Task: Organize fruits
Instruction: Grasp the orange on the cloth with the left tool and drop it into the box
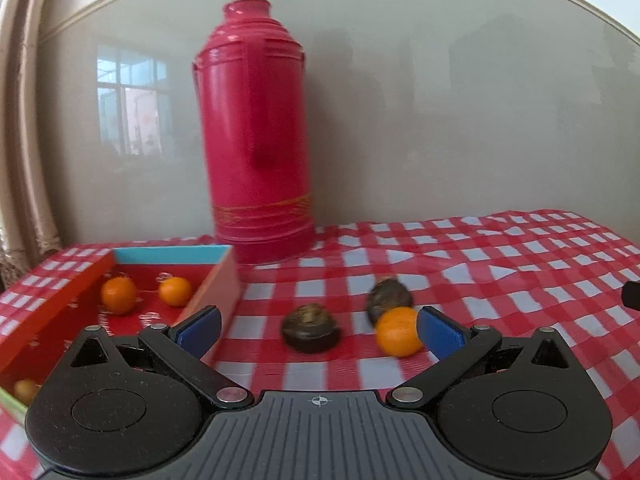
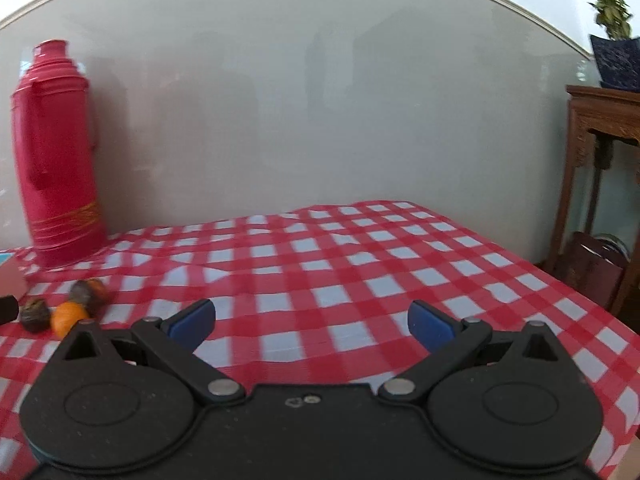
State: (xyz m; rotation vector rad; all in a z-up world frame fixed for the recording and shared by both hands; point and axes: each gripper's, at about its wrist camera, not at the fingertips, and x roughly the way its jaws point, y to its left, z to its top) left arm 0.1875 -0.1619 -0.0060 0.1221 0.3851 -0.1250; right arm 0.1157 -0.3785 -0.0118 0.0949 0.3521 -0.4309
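My left gripper (image 1: 318, 330) is open low over the checked cloth. A dark brown fruit (image 1: 311, 327) lies between its blue fingers, apart from both. An orange (image 1: 398, 331) sits just inside the right finger, with a second dark fruit (image 1: 389, 297) behind it. The red box (image 1: 56, 304) at left holds two oranges (image 1: 118, 295) (image 1: 174, 291) and a small yellowish fruit (image 1: 25, 390). My right gripper (image 2: 312, 322) is open over bare cloth, holding nothing. From the right wrist the same orange (image 2: 69, 317) and dark fruits (image 2: 35, 314) (image 2: 86, 295) lie far left.
A tall red thermos (image 1: 256, 128) stands against the grey wall behind the box, also the thermos (image 2: 56, 152) in the right wrist view. A carved wooden stand (image 2: 600, 160) with a potted plant (image 2: 614, 28) is beyond the table's right edge. Checked tablecloth (image 2: 340, 256) covers the table.
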